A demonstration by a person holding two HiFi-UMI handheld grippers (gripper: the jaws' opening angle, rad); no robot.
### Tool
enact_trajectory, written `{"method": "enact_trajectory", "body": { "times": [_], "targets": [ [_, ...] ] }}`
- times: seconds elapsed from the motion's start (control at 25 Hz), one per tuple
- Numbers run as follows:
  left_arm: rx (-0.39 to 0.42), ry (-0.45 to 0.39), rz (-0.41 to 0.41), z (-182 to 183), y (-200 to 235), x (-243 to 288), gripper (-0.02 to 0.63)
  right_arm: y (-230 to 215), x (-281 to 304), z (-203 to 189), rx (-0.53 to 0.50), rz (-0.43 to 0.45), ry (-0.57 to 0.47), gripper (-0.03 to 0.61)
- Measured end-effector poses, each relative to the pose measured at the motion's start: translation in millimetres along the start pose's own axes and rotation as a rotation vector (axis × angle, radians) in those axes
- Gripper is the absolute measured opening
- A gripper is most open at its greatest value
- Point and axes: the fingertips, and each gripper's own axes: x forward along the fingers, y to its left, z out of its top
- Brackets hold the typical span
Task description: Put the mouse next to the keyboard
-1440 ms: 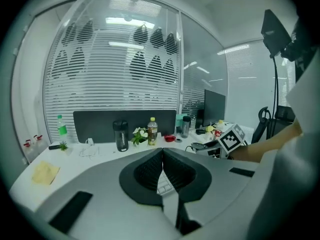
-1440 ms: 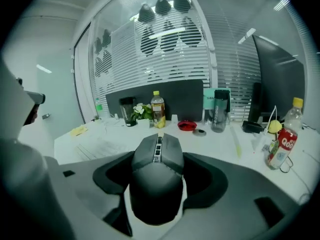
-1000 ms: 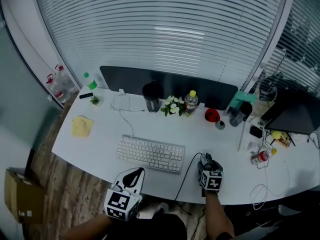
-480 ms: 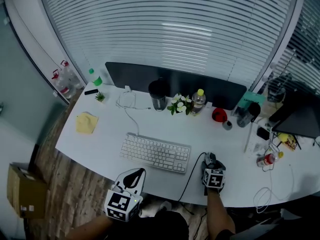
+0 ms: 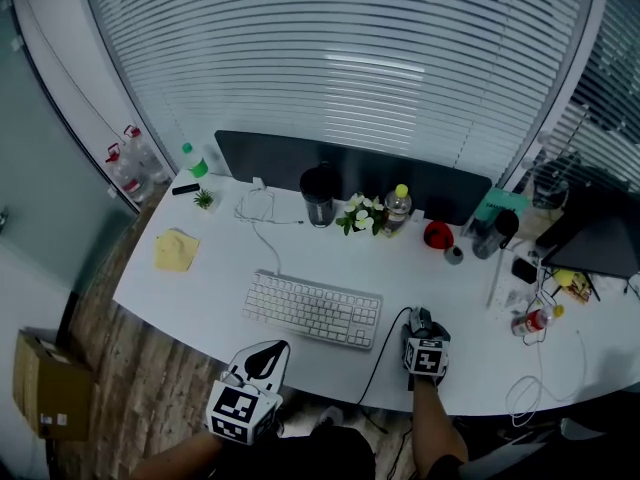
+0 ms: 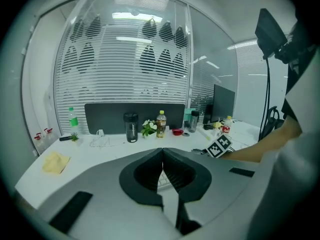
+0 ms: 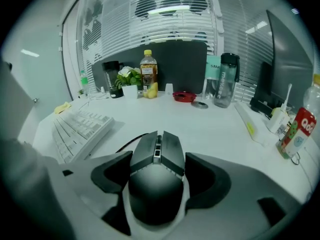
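The dark mouse (image 7: 157, 166) rests on the white desk (image 5: 210, 278) just right of the white keyboard (image 5: 312, 308), and its cable (image 5: 378, 356) runs off the front edge. My right gripper (image 5: 416, 321) straddles the mouse. Its jaws have just been opening, and the pads (image 7: 107, 176) now stand on either side of the mouse without pressing on it. In the right gripper view the keyboard (image 7: 80, 129) lies to the left. My left gripper (image 5: 264, 356) hovers at the desk's front edge below the keyboard, and its jaws (image 6: 162, 171) are shut with nothing between them.
Along the dark back panel (image 5: 340, 166) stand a black bottle (image 5: 320, 196), white flowers (image 5: 358, 214), a yellow-capped bottle (image 5: 397, 208) and a red bowl (image 5: 437, 233). A yellow cloth (image 5: 175, 249) lies far left. A red-labelled bottle (image 5: 530, 320) and cables sit at the right.
The right gripper has sunk slightly over the mouse beside the keyboard. The left gripper has kept still. The head view has shifted a little.
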Motion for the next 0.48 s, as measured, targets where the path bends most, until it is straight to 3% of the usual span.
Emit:
{"method": "enact_trajectory", "body": {
  "times": [0.12, 0.48],
  "targets": [
    [0.001, -0.021, 0.002, 8, 3, -4, 0.028, -1, -4, 3, -0.001, -0.003, 0.007, 0.357],
    [0.001, -0.058, -0.057, 29, 10, -15, 0.028, 12, -49, 37, 0.012, 0.020, -0.058, 0.357]
  ]
}}
